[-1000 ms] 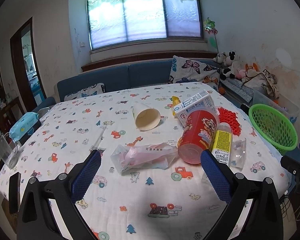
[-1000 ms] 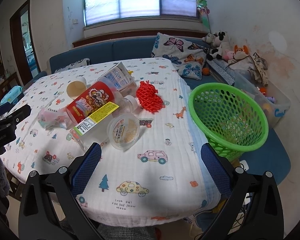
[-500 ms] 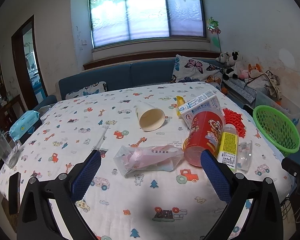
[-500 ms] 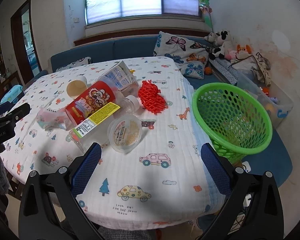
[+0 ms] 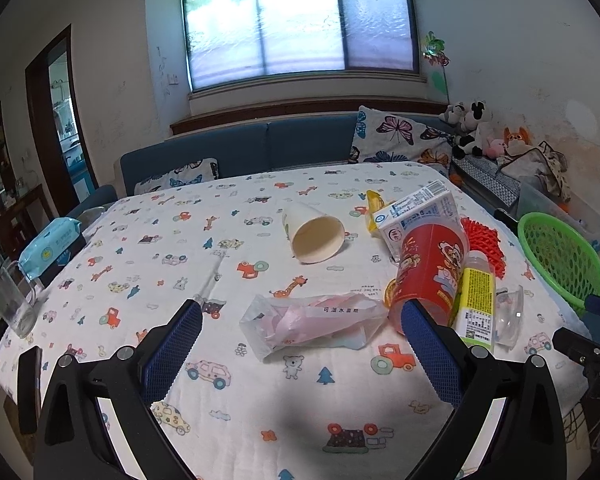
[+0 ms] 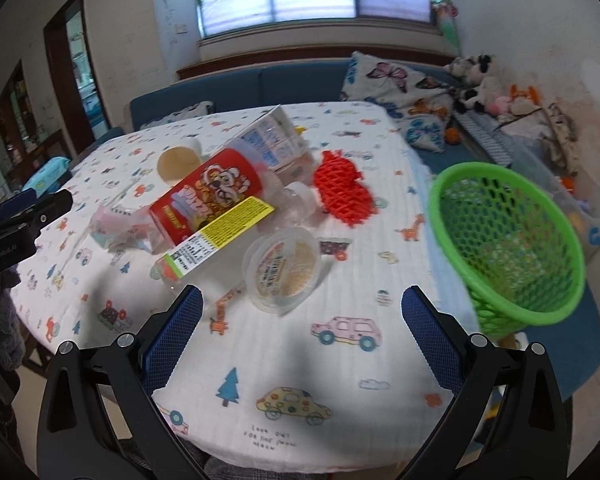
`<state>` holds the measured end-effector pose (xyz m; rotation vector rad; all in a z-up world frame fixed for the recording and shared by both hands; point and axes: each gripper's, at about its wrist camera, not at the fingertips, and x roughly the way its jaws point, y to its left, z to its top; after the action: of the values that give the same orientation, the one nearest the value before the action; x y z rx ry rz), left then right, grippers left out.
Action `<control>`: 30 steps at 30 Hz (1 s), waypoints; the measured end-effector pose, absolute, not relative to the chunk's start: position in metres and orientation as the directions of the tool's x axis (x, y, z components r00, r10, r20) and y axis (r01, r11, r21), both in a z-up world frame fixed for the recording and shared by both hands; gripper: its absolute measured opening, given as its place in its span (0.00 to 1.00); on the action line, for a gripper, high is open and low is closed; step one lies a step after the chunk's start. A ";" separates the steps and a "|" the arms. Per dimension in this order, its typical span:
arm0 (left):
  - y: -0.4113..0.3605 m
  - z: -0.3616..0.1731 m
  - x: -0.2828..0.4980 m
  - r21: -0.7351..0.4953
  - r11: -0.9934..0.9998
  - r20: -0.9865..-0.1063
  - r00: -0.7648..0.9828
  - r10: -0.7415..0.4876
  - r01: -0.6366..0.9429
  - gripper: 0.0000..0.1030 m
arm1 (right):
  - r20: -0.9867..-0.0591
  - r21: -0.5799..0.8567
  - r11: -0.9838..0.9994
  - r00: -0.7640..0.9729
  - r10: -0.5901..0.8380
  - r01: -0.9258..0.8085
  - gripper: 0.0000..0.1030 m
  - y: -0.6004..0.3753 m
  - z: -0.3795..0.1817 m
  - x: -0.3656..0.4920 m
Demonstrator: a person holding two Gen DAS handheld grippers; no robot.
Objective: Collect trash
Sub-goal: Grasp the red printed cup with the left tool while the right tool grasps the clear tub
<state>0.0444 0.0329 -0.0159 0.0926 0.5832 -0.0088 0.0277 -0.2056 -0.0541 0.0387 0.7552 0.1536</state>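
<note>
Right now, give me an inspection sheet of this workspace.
Surface: table under a cartoon-print cloth.
Job's things: paper cup, milk carton, red can, bottle, plastic bag, red net, clear lidded cup, all lying loose; green basket at the right edge.
Clutter: wipes pack, glass jug.
Grippers: left gripper and right gripper open, holding nothing.
Cables: nothing seen.
Surroundings: sofa, plush toys.

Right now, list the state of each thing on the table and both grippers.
left gripper: open, empty
right gripper: open, empty
paper cup: on its side
red canister: lying down
milk carton: tipped over
clear bottle: lying flat
green basket: empty, as far as visible
</note>
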 end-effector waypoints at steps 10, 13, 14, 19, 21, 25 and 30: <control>0.035 -0.025 0.063 0.053 0.997 -0.585 0.811 -0.021 0.064 0.94 | -0.698 0.146 0.961 0.664 0.268 -0.235 0.94 -0.208 -0.072 0.058; 0.033 -0.026 0.069 0.039 0.996 -0.592 0.804 -0.046 0.086 0.94 | -0.708 0.162 0.954 0.643 0.291 -0.252 0.92 -0.211 -0.080 0.069; 0.032 -0.026 0.072 0.035 0.995 -0.597 0.801 -0.054 0.094 0.94 | -0.711 0.170 0.950 0.635 0.301 -0.260 0.91 -0.212 -0.082 0.071; 0.025 -0.027 0.085 -0.001 0.989 -0.620 0.776 -0.116 0.146 0.94 | -0.712 0.209 0.929 0.603 0.359 -0.305 0.87 -0.215 -0.088 0.084; 0.022 -0.028 0.091 -0.016 0.985 -0.629 0.765 -0.142 0.169 0.94 | -0.710 0.213 0.921 0.596 0.376 -0.327 0.87 -0.215 -0.090 0.087; 0.012 -0.028 0.103 -0.042 0.971 -0.643 0.738 -0.205 0.234 0.94 | -0.704 0.244 0.898 0.570 0.424 -0.366 0.86 -0.216 -0.095 0.095; -0.004 -0.029 0.118 -0.063 0.951 -0.662 0.700 -0.266 0.301 0.94 | -0.699 0.297 0.867 0.527 0.482 -0.399 0.84 -0.218 -0.103 0.103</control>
<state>0.1181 -0.0043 -0.0286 0.0514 0.7293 -0.3160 0.1033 -0.2179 -0.1028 0.1050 0.8680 0.5278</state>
